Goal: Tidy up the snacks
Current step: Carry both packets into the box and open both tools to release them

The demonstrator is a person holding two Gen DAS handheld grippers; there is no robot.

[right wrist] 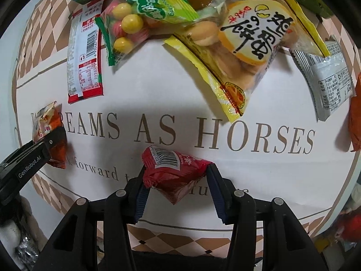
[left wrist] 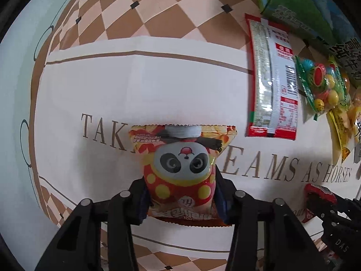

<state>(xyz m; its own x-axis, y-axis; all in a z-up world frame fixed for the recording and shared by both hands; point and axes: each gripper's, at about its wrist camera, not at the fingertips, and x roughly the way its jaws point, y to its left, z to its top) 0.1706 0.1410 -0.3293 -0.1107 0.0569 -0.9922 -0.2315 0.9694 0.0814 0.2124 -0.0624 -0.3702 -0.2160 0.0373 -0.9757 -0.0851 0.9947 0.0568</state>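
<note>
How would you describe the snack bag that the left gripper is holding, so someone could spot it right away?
Start at the white mat printed with large brown lettering on the checkered tabletop. Over its lettering, the left gripper is shut on a small puffy packet, the panda snack bag. Unlike the long red-edged packet and the bag of coloured balls nearby, it shows a cartoon panda face above red with yellow dots.

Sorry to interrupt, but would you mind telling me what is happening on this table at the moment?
A person is sorting snacks with two tools. The left hand-held gripper is shut on a red and yellow panda-print snack packet. The right hand-held gripper is shut on a small red foil packet with a barcode. Other packets, including a long red and white wrapper, lie loose on the white printed table mat.
</note>
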